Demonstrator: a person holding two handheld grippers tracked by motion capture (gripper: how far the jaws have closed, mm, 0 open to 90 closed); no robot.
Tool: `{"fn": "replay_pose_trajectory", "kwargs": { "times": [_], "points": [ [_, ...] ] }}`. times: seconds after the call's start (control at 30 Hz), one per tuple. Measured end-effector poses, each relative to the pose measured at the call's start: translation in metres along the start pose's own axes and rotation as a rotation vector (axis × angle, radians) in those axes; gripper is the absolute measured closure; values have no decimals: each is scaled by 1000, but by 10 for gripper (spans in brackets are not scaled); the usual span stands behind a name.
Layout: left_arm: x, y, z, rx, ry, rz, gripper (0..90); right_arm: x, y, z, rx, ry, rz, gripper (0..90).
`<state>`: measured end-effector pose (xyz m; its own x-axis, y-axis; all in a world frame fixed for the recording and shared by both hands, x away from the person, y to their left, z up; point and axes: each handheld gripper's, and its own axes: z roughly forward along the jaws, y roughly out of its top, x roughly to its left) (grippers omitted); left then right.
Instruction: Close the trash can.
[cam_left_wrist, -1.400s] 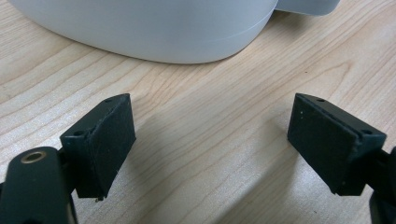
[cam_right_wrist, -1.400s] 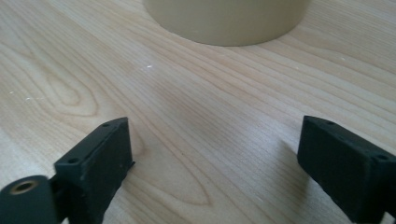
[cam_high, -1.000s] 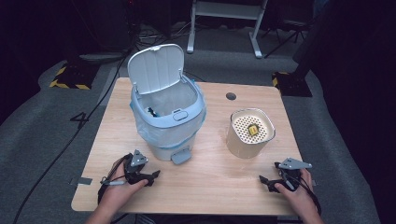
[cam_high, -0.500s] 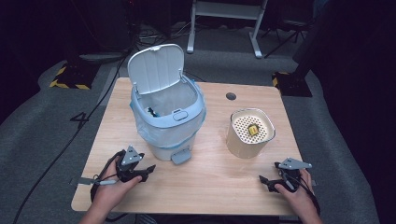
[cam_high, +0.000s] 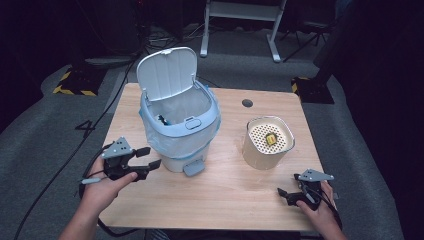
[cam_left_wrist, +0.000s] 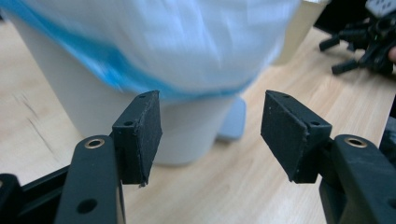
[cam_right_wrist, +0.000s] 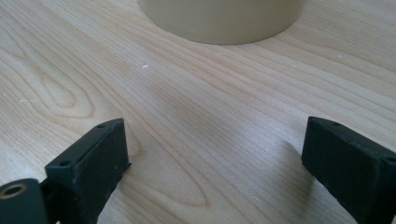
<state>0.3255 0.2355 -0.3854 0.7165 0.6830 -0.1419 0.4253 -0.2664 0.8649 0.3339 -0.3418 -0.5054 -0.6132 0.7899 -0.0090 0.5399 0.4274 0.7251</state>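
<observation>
Wooden table (cam_high: 235, 200), left gripper (cam_high: 148, 157) jaws apart, empty, right gripper (cam_high: 286, 196) likewise

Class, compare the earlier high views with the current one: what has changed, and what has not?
The left gripper has moved up the table toward the bin, open and empty. The right gripper, the bin with its lid up and the beige container stayed put.

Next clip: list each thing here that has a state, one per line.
Bin lid: open, tipped back.
Bin: upright, lined with a bag.
Beige container: upright, small yellow thing on its perforated top.
Left gripper: open, empty, beside the bin.
Right gripper: open, empty.
</observation>
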Motion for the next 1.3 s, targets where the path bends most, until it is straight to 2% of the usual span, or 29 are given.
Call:
{"fn": "replay_pose_trajectory", "kwargs": {
  "times": [0.2, 0.37, 0.43, 0.53, 0.7, 0.83, 1.03, 1.2, 1.3],
  "points": [
    [5, 25, -15, -61, 35, -4, 390, 0, 0, 0, 0, 0, 0, 73],
    [8, 41, -24, -101, 34, -30, 415, 0, 0, 0, 0, 0, 0, 73],
    [9, 50, -29, -114, 63, -20, 418, 0, 0, 0, 0, 0, 0, 73],
    [10, 62, -35, -146, 88, -24, 419, 0, 0, 0, 0, 0, 0, 73],
    [16, 85, -45, -186, 134, 0, 413, 0, 0, 0, 0, 0, 0, 73],
    [22, 99, -49, -207, 163, 2, 415, 0, 0, 0, 0, 0, 0, 73],
    [35, 118, -51, -261, 178, -15, 429, 0, 0, 0, 0, 0, 1, 73],
    [46, 133, -49, -277, 206, 14, 478, 0, 0, 0, 0, 0, 0, 73],
    [50, 140, -49, -284, 202, 8, 532, 0, 0, 0, 0, 0, 0, 73]
  ]
}}
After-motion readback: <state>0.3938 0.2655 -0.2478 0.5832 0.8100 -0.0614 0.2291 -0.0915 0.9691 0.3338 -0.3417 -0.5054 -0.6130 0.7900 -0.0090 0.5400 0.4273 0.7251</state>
